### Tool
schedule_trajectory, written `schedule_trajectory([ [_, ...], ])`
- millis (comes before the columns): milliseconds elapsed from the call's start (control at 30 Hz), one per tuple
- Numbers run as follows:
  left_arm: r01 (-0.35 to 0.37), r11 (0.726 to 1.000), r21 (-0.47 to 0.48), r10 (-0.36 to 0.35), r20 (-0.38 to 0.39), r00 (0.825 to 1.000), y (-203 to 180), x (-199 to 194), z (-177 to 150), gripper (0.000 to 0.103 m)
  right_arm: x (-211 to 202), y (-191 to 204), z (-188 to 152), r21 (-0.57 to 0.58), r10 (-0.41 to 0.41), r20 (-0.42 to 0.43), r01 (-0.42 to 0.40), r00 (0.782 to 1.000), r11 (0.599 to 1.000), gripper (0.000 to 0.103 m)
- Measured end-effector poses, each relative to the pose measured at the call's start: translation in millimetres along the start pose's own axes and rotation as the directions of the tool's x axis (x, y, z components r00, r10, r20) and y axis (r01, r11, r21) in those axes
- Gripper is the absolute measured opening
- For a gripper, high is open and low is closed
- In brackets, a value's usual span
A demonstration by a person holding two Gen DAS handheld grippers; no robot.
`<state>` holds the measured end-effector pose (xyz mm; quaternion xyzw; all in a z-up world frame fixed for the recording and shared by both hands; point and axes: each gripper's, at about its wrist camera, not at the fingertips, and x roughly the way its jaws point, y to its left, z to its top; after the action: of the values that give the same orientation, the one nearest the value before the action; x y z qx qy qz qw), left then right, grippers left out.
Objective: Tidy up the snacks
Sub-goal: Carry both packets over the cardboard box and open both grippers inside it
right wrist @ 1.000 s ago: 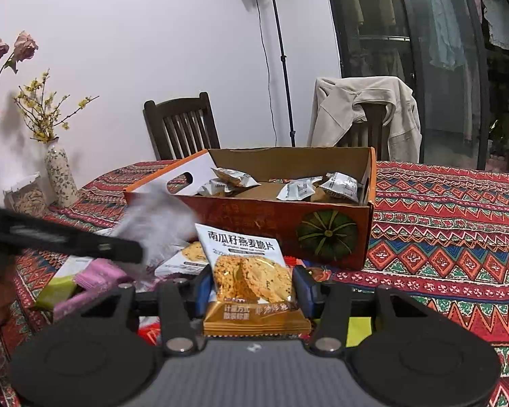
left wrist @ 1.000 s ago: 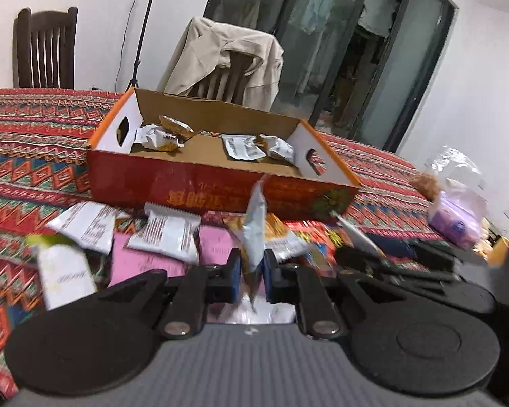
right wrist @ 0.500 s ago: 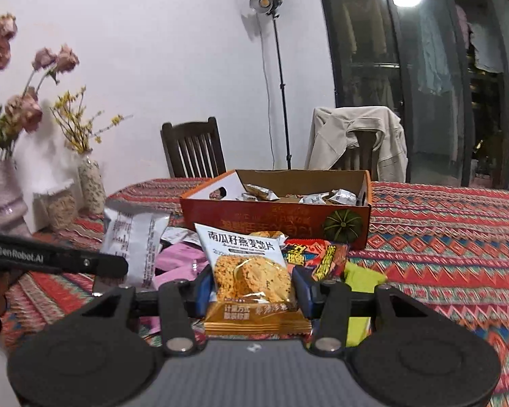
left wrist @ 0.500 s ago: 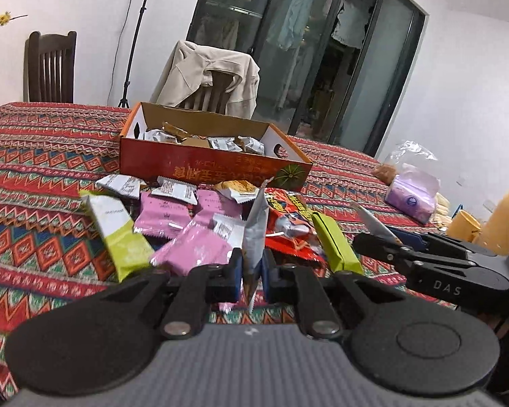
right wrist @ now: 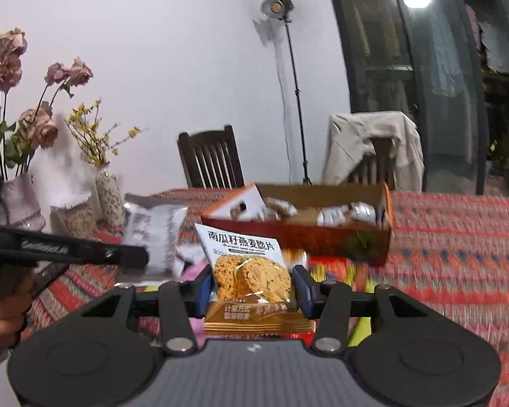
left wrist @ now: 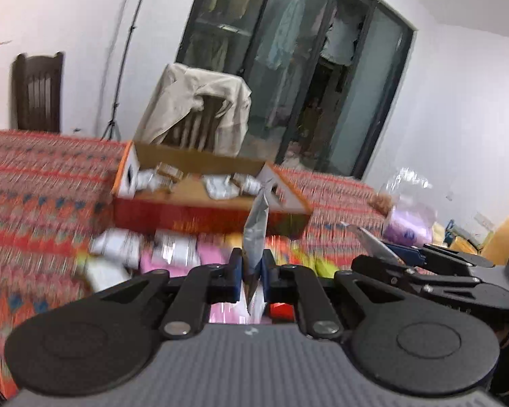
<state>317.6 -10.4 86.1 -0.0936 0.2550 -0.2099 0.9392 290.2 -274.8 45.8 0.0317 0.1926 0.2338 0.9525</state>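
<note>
My left gripper (left wrist: 252,273) is shut on a silver snack packet (left wrist: 256,234), held edge-on above the table. My right gripper (right wrist: 252,283) is shut on a white-and-gold oat crisp packet (right wrist: 251,271), flat between its blue pads. An open orange cardboard box (left wrist: 207,210) (right wrist: 308,234) with several wrapped snacks inside stands on the patterned tablecloth ahead of both grippers. Loose pink, white and green packets (left wrist: 173,254) lie in front of the box, blurred. In the right wrist view the left gripper's arm (right wrist: 68,249) and its silver packet (right wrist: 156,234) show at left.
Two vases of dried flowers (right wrist: 20,200) stand at the table's left. A dark wooden chair (right wrist: 213,159) and a chair draped with a beige jacket (right wrist: 373,146) stand behind the table. A plastic bag with purple goods (left wrist: 410,217) sits at the right. A light stand (right wrist: 288,84) is by the wall.
Both grippers have risen and drawn back from the box, then the left one swung toward it again. Each keeps its packet. The view is now motion-blurred.
</note>
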Motion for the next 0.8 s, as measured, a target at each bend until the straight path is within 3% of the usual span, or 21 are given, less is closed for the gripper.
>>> schedule_trajectory([
  [133, -0.006, 0.999, 0.054, 0.008, -0.032, 0.999, 16.9, 60.2, 60.0, 0.012, 44.3, -17.6, 48.2, -0.064, -0.008, 0.011, 0.009, 1.0, 0.998, 0.048],
  [233, -0.02, 0.998, 0.067, 0.026, -0.088, 0.996, 29.7, 119.0, 99.8, 0.012, 104.8, -49.9, 87.8, -0.05, -0.016, -0.035, 0.014, 0.999, 0.999, 0.048],
  [333, -0.081, 0.989, 0.122, 0.098, -0.138, 0.986, 38.8, 183.7, 129.3, 0.012, 168.6, -83.7, 115.1, -0.004, -0.022, -0.11, 0.022, 0.994, 1.0, 0.048],
  [467, -0.169, 0.97, 0.176, 0.206, -0.215, 0.955, 55.3, 266.5, 145.2, 0.012, 265.6, -137.8, 137.1, 0.104, -0.019, -0.246, 0.046, 0.969, 0.994, 0.048],
  [533, -0.186, 0.966, 0.179, 0.228, -0.255, 0.939, 63.9, 299.1, 145.9, 0.012, 308.3, -152.5, 137.7, 0.064, -0.099, -0.311, 0.125, 0.945, 0.99, 0.048],
  [600, -0.195, 0.967, 0.166, 0.236, -0.285, 0.929, 71.0, 325.3, 144.8, 0.012, 341.0, -165.1, 134.5, 0.062, -0.121, -0.363, 0.154, 0.924, 0.986, 0.048],
  [633, -0.196, 0.97, 0.147, 0.232, -0.303, 0.924, 74.8, 337.4, 144.1, 0.017, 356.6, -172.5, 132.0, 0.092, -0.11, -0.392, 0.158, 0.913, 0.983, 0.048],
  [667, -0.195, 0.973, 0.126, 0.225, -0.314, 0.922, 79.0, 344.2, 143.0, 0.034, 367.2, -178.3, 129.1, 0.11, -0.103, -0.414, 0.161, 0.905, 0.981, 0.048],
  [733, -0.195, 0.978, 0.072, 0.208, -0.324, 0.923, 85.6, 352.6, 141.5, 0.058, 387.2, -188.2, 121.6, 0.161, -0.098, -0.445, 0.188, 0.89, 0.969, 0.05],
  [800, -0.185, 0.981, 0.059, 0.194, -0.317, 0.928, 90.0, 355.2, 141.3, 0.06, 399.6, -200.3, 115.4, 0.26, -0.037, -0.467, 0.177, 0.883, 0.949, 0.052],
])
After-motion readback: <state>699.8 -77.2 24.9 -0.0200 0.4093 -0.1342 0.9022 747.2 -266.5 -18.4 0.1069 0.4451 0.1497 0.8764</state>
